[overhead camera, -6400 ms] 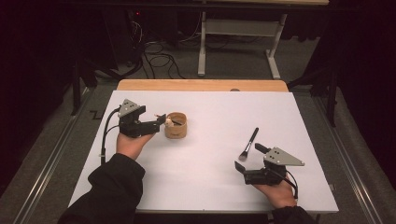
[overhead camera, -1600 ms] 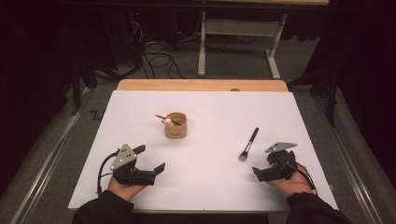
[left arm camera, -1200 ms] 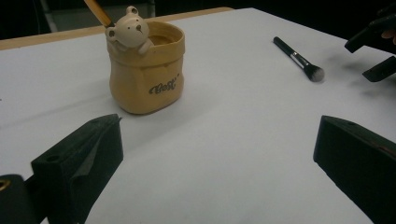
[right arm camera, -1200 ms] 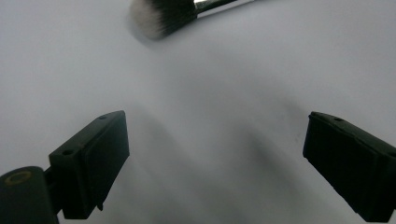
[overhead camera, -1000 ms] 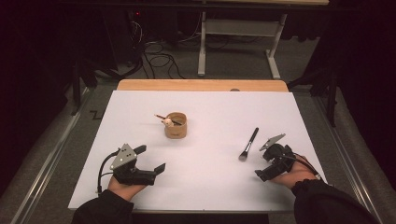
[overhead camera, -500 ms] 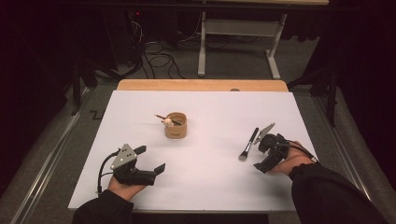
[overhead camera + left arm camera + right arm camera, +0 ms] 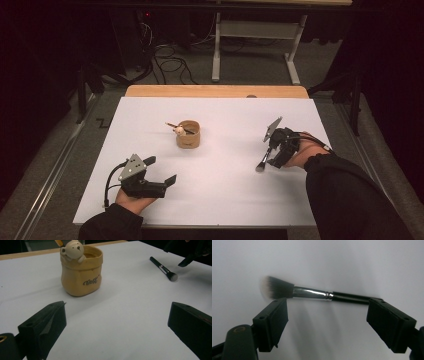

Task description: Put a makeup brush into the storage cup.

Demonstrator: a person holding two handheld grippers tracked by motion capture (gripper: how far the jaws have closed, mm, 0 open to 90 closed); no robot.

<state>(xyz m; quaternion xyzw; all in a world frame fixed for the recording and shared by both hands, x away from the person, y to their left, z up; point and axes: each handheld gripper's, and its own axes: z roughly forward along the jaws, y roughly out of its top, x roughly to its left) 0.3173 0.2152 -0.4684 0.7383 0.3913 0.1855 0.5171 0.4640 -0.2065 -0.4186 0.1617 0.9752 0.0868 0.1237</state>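
right claw [image 7: 327, 315] tilted down over the makeup brush [image 7: 312, 293], jaws spread wide, holding nothing; brush lies flat on the white surface [image 7: 225, 185] just beyond the jaw tips, bristles toward one jaw, handle toward the other. left claw [image 7: 161, 172] low near the front edge, jaws wide apart, empty. tan cup [image 7: 188, 134] with a bear figure stands mid-surface, well apart from the brush.

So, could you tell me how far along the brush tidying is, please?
Done: one brush already stands in the bear cup. In hand: the right tongs, open, are lined up around the black makeup brush lying on the white table, not gripping it. Left: grasp, lift and probably drop it into the cup. The left tongs rest open.
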